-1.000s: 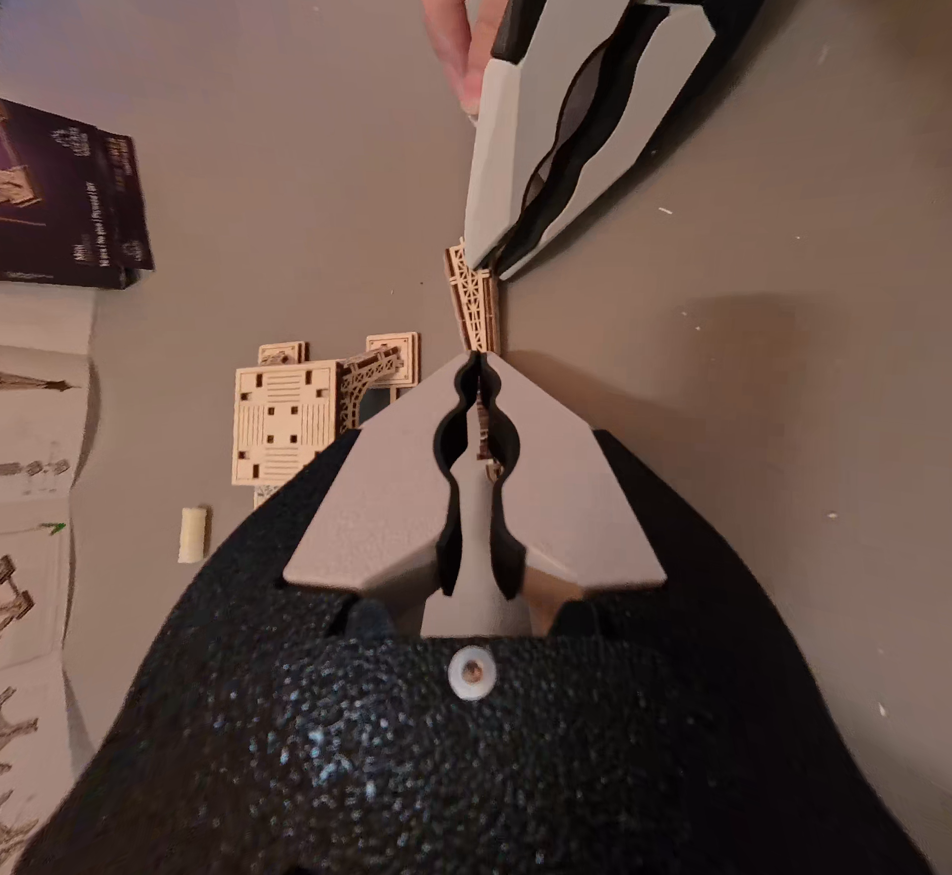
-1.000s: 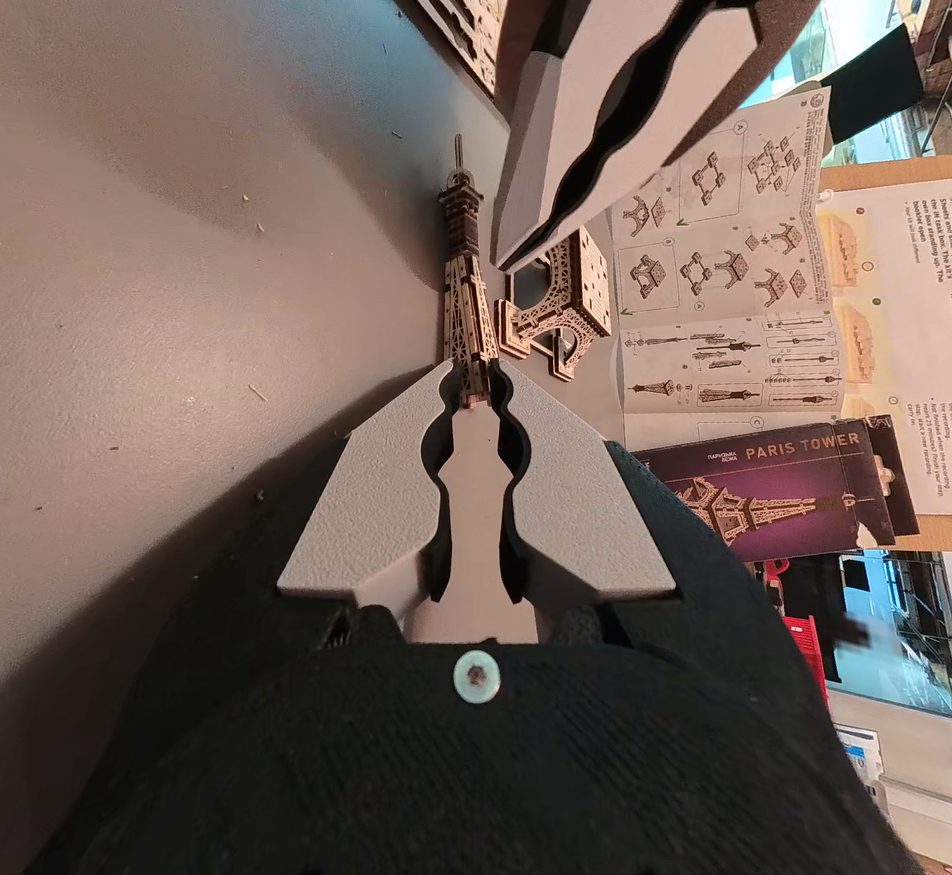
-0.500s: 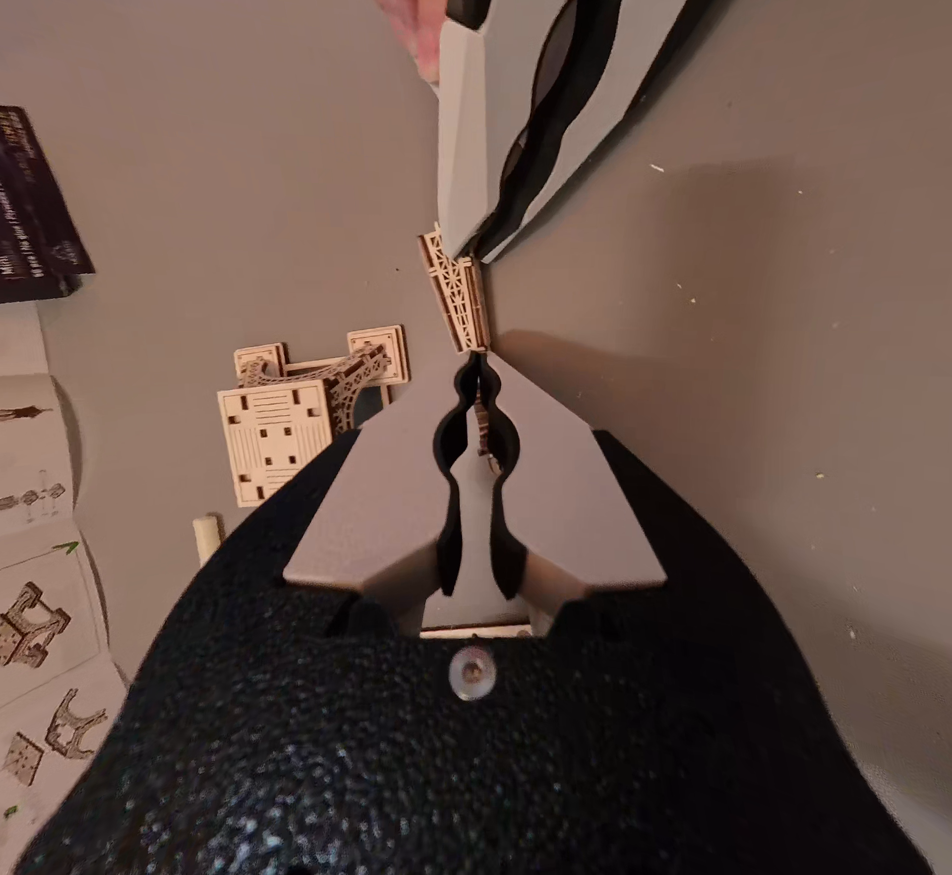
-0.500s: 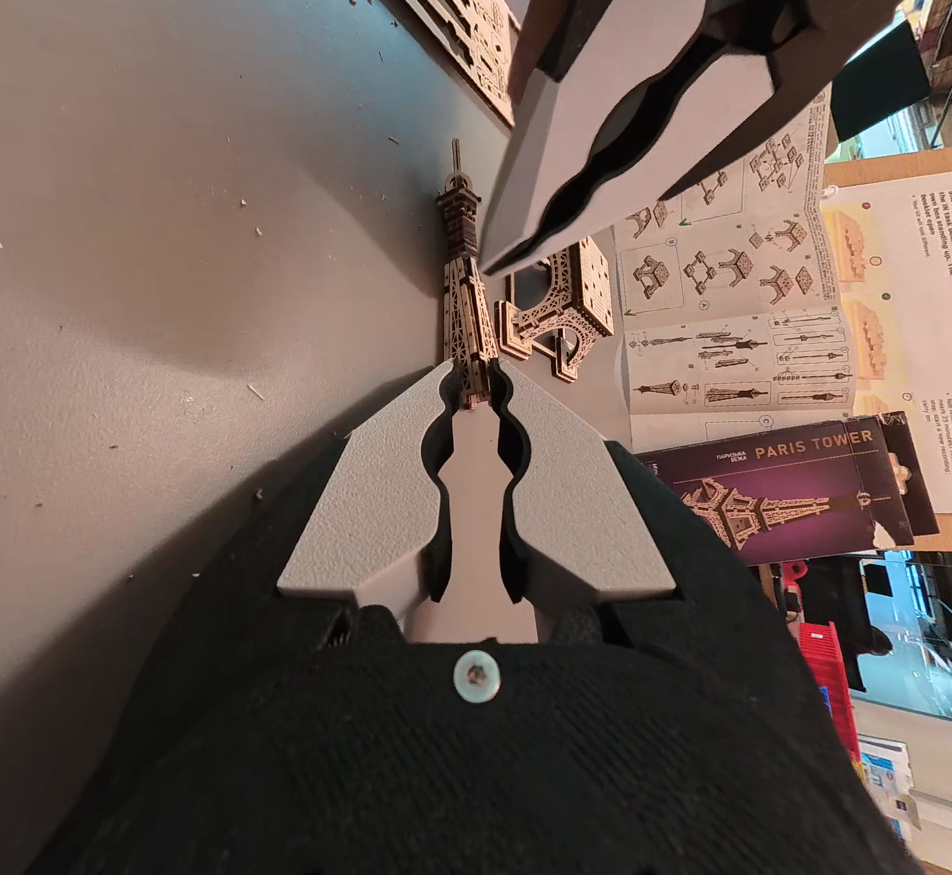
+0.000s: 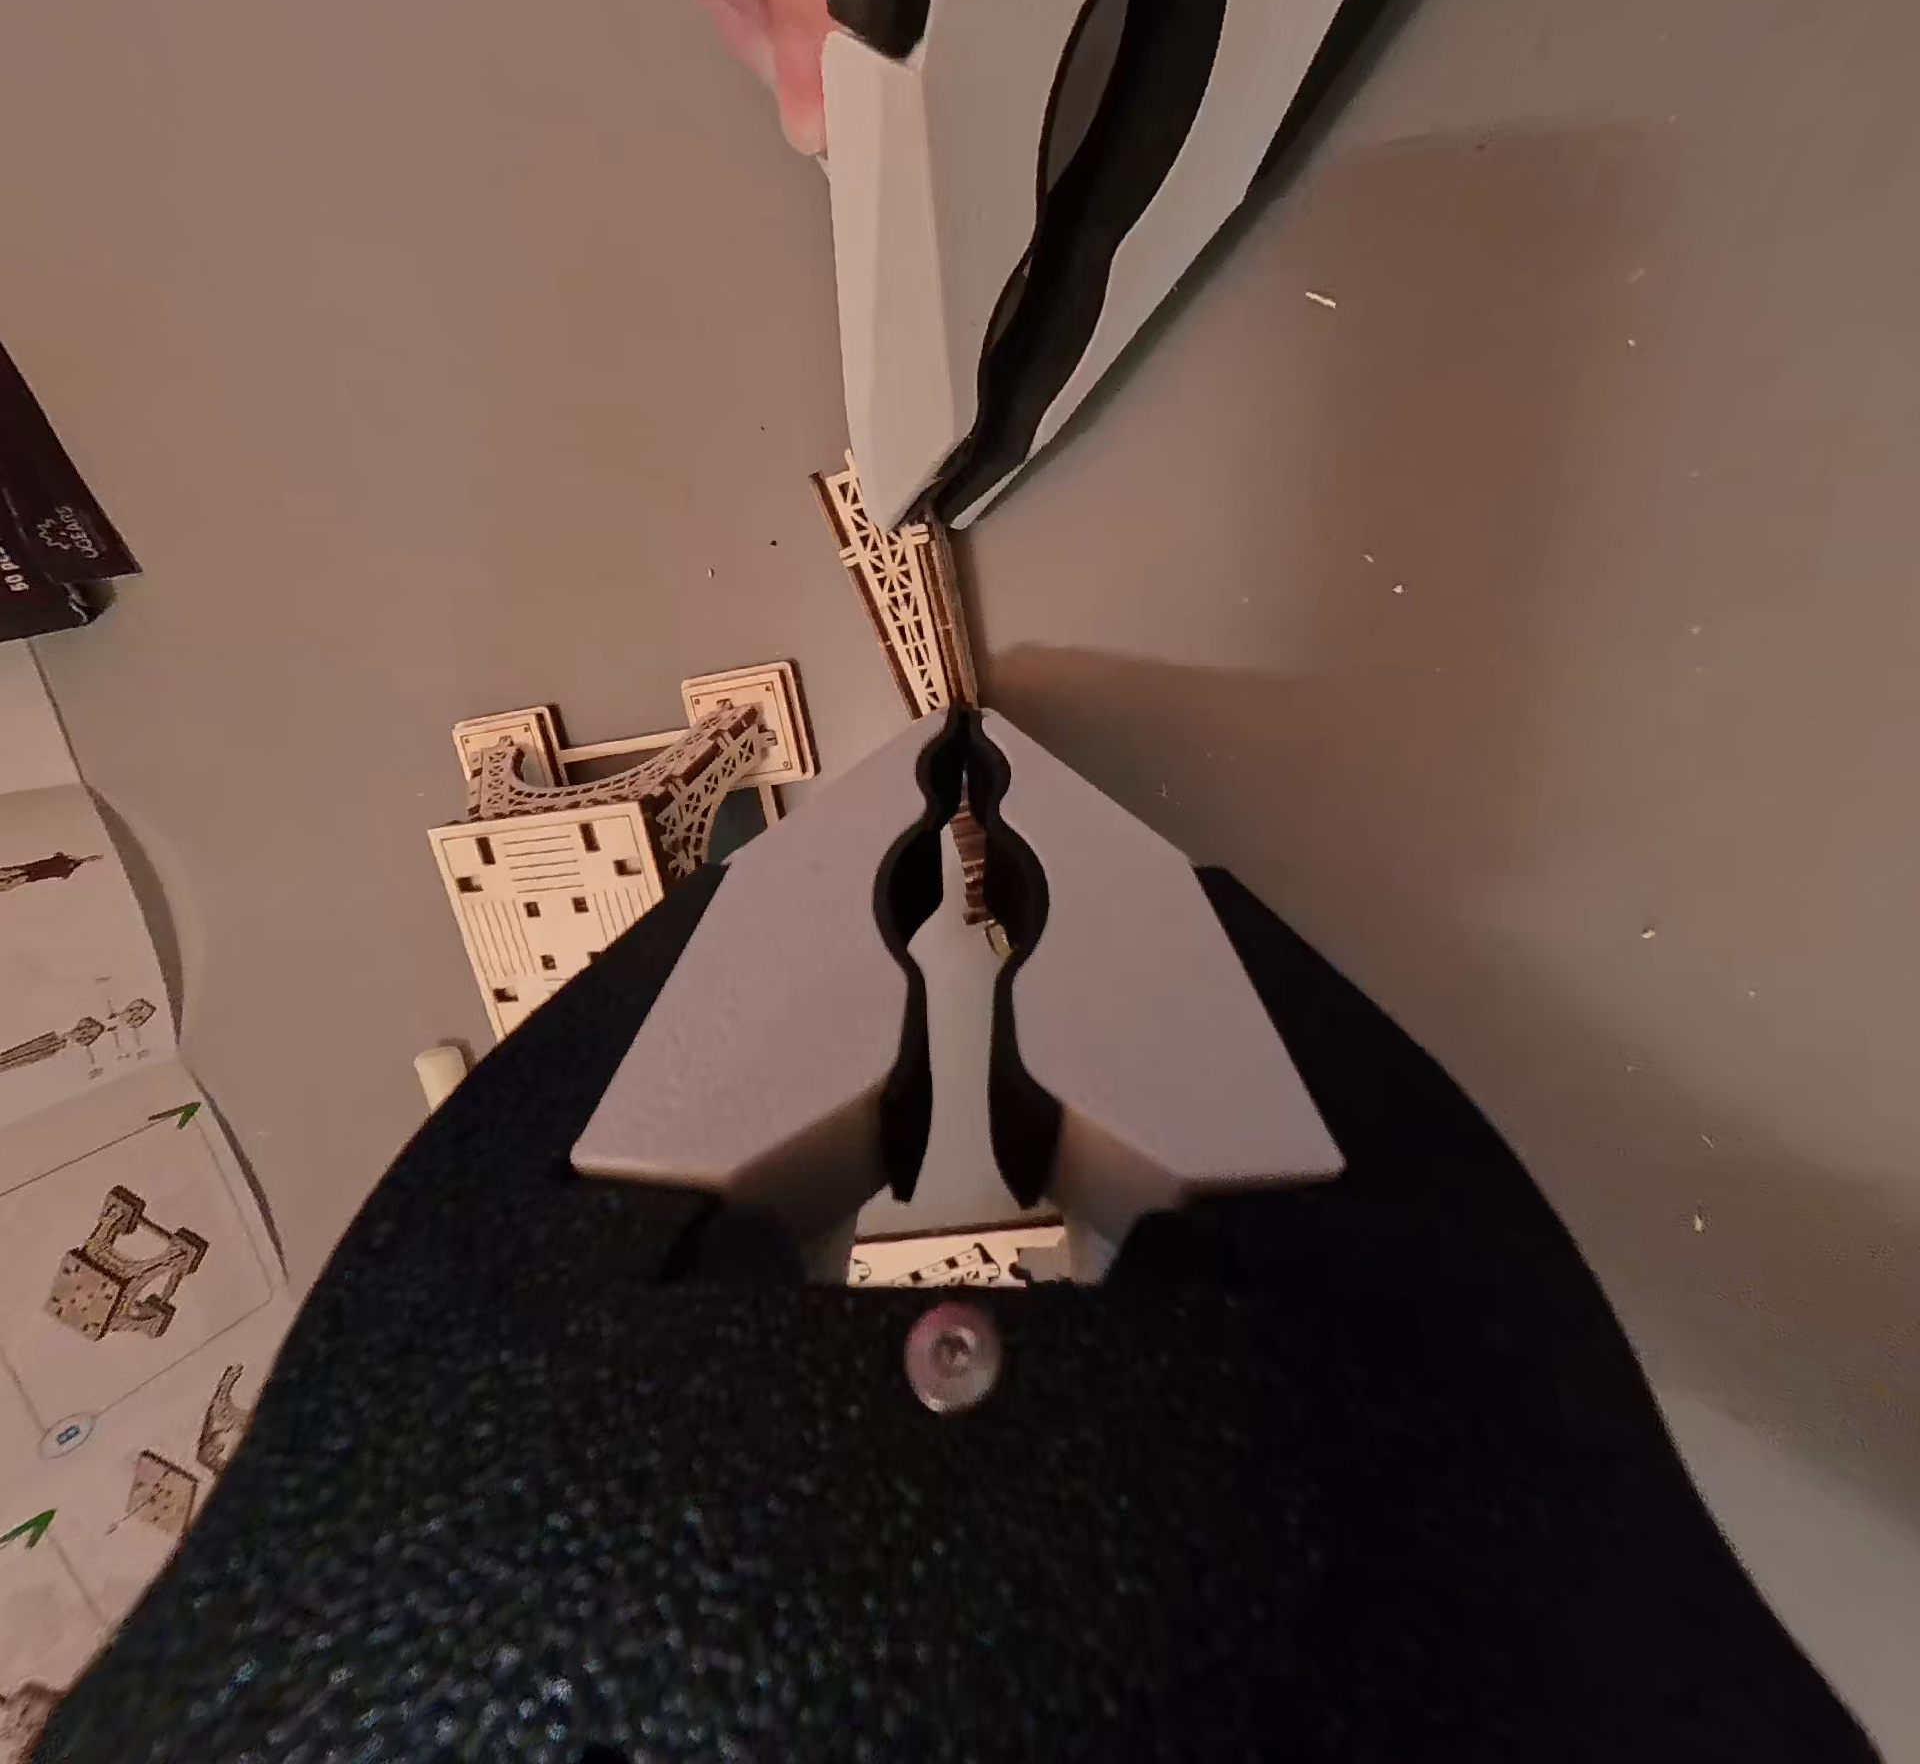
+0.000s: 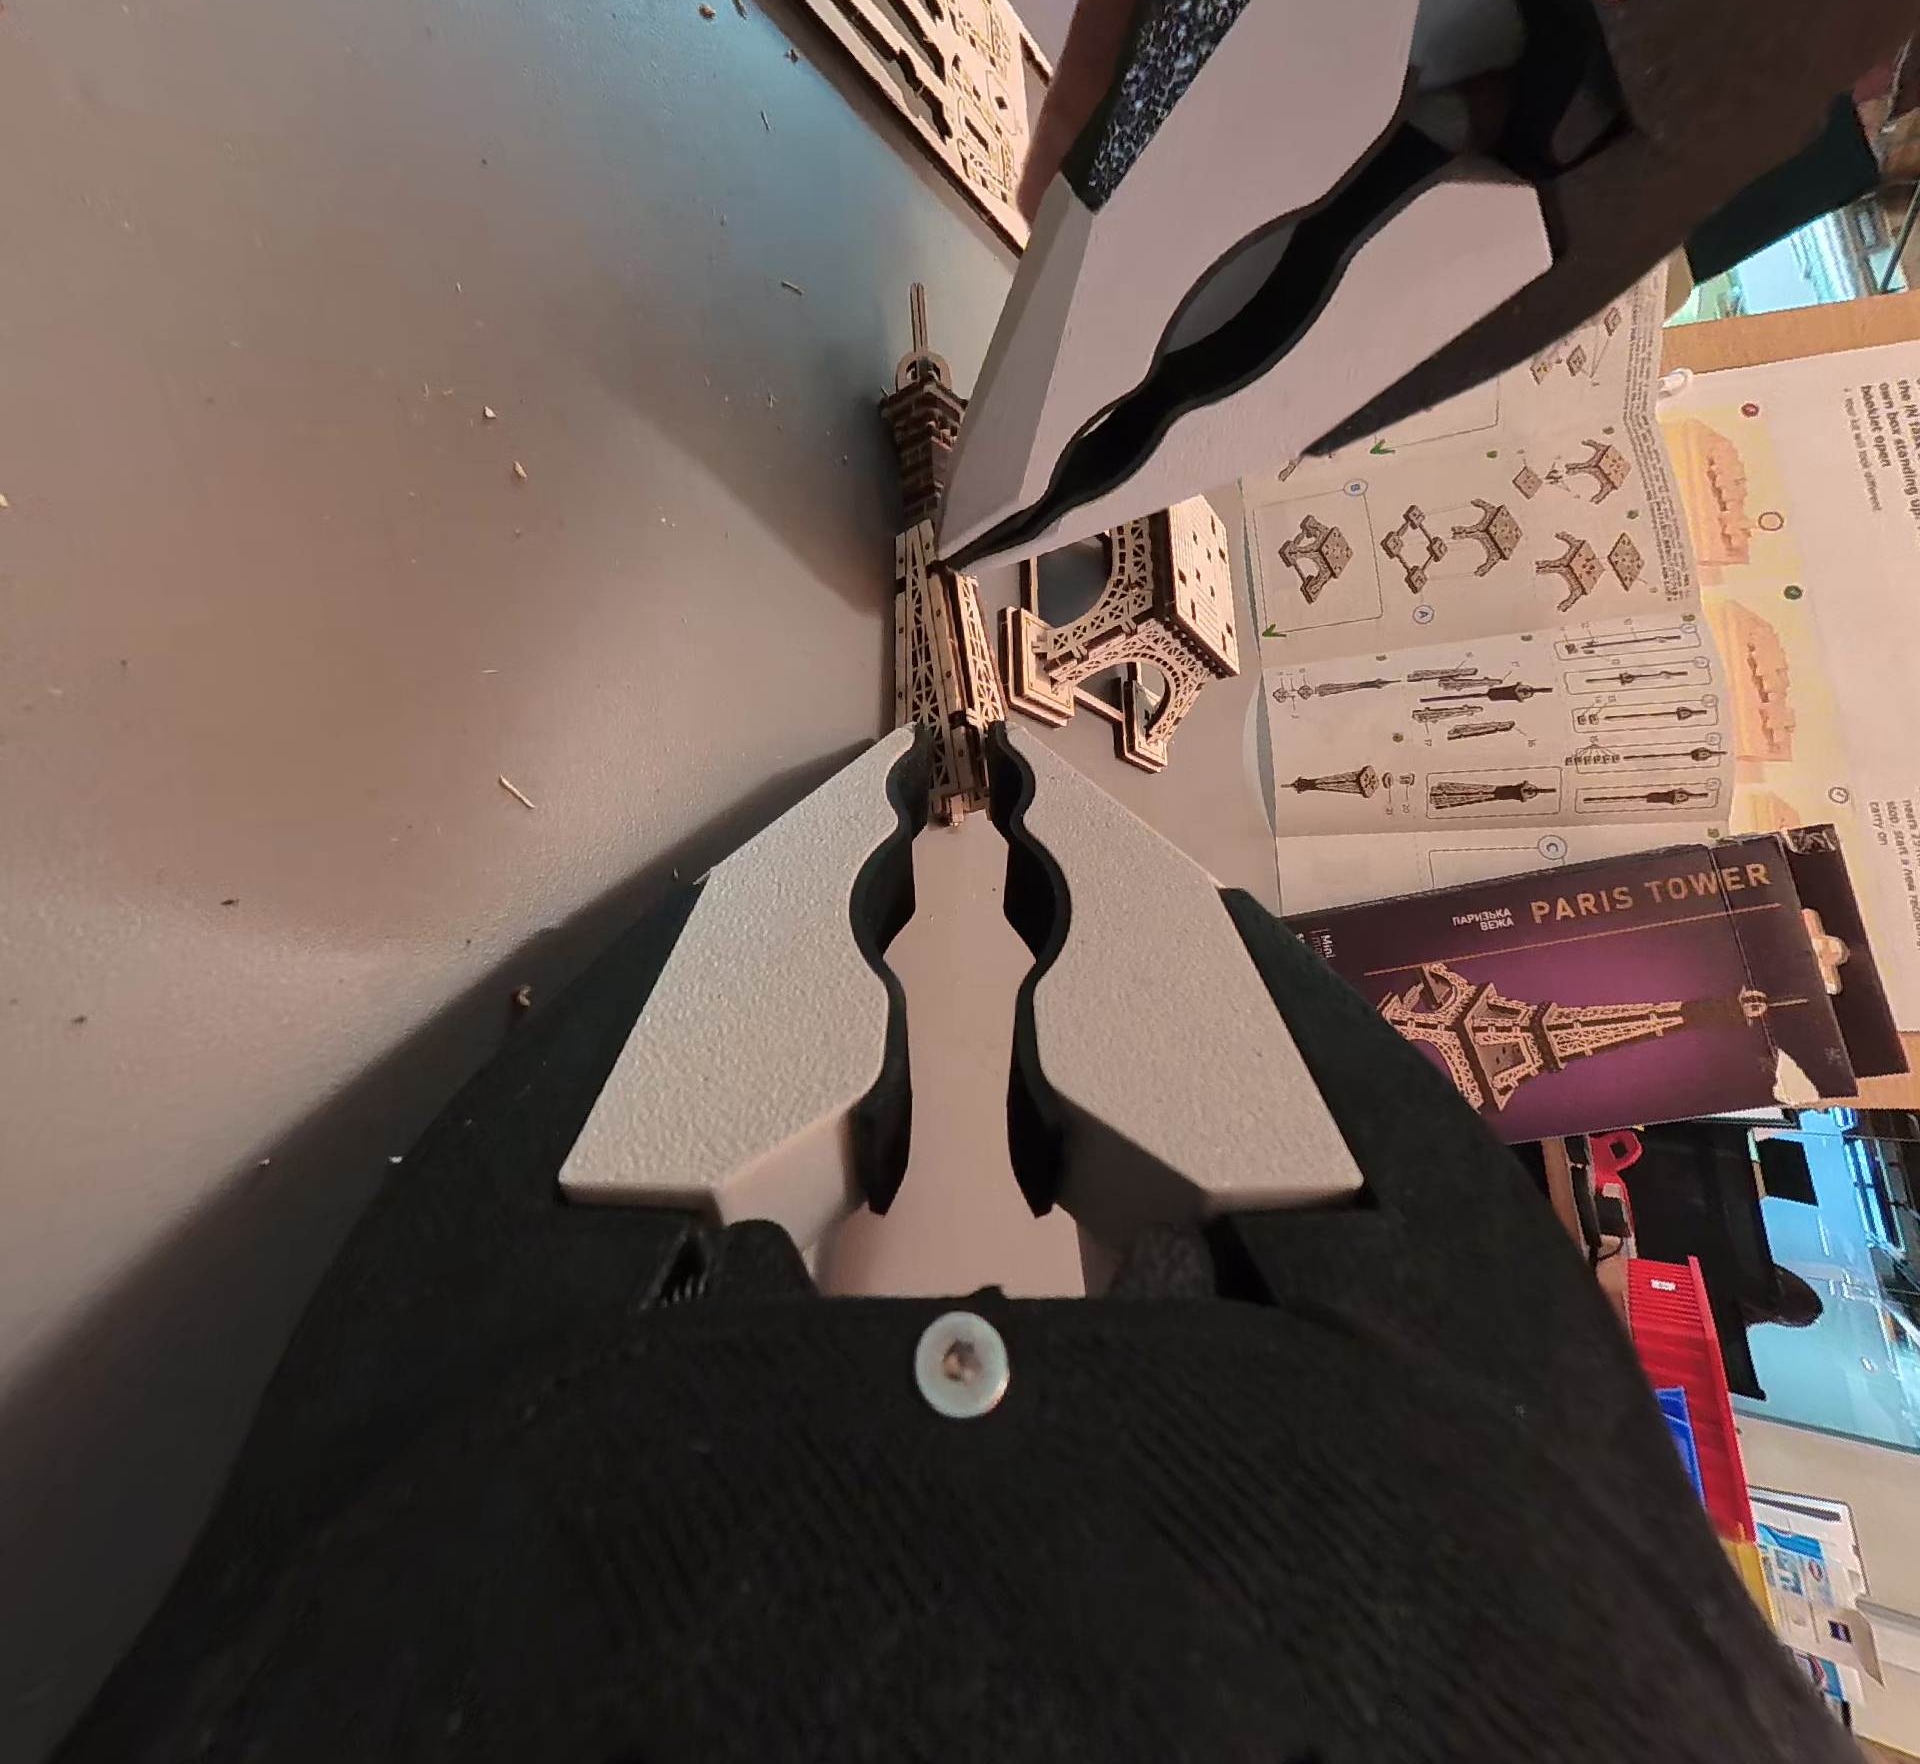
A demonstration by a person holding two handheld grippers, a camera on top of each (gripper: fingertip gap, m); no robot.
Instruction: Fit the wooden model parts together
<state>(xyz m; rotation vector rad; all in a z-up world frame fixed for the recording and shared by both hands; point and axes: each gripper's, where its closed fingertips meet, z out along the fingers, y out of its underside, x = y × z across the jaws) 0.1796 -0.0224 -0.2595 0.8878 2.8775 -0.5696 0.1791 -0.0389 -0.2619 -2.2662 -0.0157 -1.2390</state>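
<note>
You had both grippers, left [image 5: 961, 722] and right [image 6: 951, 743], clamped on the finished spire [image 6: 935, 613]; the arched base [image 6: 1132, 634], at 3 o'clock, remained unjoined

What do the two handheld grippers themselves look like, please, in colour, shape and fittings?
The left gripper and the right gripper look alike: a black, grainy-textured body, two light grey, wedge-shaped fingers lined with wavy black pads, and one silver screw centred on the body. No cables, sleeves or markings show.

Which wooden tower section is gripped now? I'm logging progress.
The slim spire section, shut in both the right gripper and left gripper. The arched base section lies free on the table.
</note>
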